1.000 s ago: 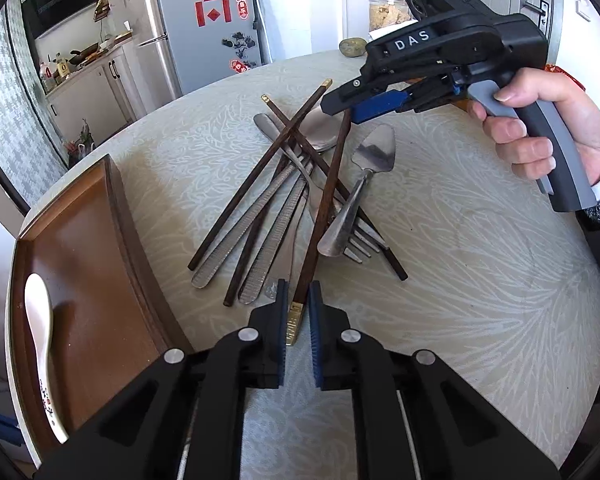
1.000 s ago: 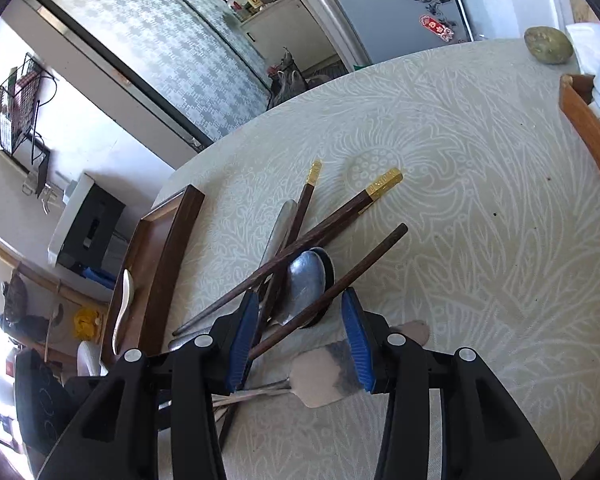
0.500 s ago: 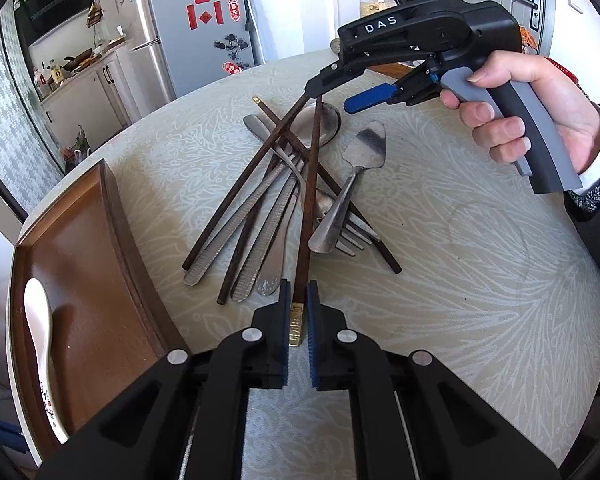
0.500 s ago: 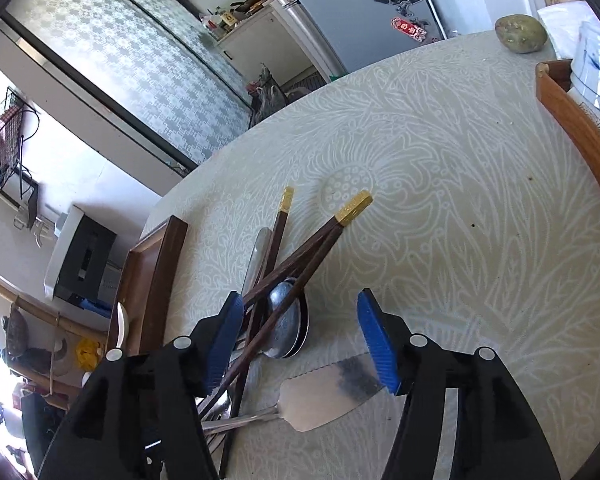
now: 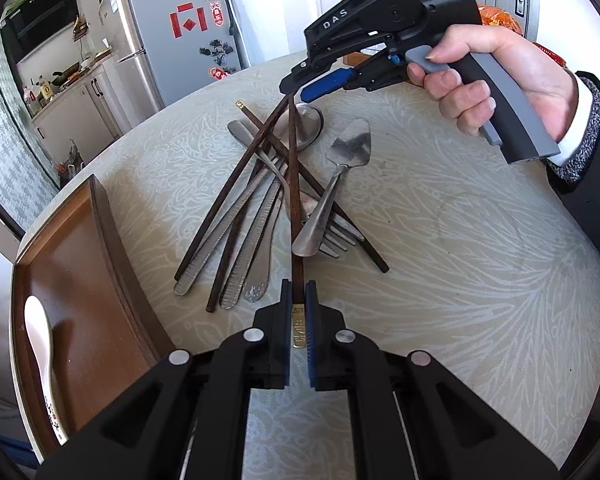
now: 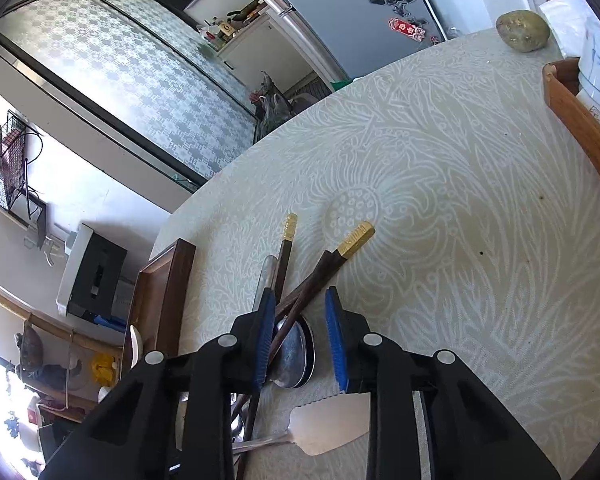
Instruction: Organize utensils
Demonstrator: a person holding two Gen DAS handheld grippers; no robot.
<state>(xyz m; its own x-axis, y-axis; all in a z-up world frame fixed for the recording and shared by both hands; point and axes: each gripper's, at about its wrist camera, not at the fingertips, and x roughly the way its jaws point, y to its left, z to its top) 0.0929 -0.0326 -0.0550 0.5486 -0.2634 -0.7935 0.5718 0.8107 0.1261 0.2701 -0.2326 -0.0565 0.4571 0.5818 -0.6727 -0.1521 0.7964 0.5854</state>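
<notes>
While the left gripper (image 5: 299, 300) is clenched on the gold-capped end of a dark wooden chopstick (image 5: 294, 184), that stick runs from the jaws out over the utensil pile (image 5: 276, 208) toward the right gripper (image 5: 296, 92). The pile serves as ref. landmark on the patterned tablecloth (image 5: 460, 264).

Pile contents, left wrist view: several more dark chopsticks crossed w/ flat textured metal handles, forks (image 5: 336, 240), a cake server (image 5: 340, 160) on the pile's right edge, a round spoon bowl (image 5: 310, 126) at the far end.

Right gripper (image 6: 300, 316): blue pads spread apart, grasping nothing; it straddles the far end of the pile, w/ two chopstick shafts passing betw. the pads close to the left pad (image 6: 266, 340) and the spoon bowl (image 6: 296, 356) below. A person's hand (image 5: 500, 76) holds its grip.

Left of the pile: brown wooden tray (image 5: 112, 248), edge just beside the handles, w/ a white ceramic spoon (image 5: 40, 340) lying inside. Beyond the pile, well apart: fridge (image 5: 172, 36); a round greenish object (image 6: 522, 30) near the table's far rim.
</notes>
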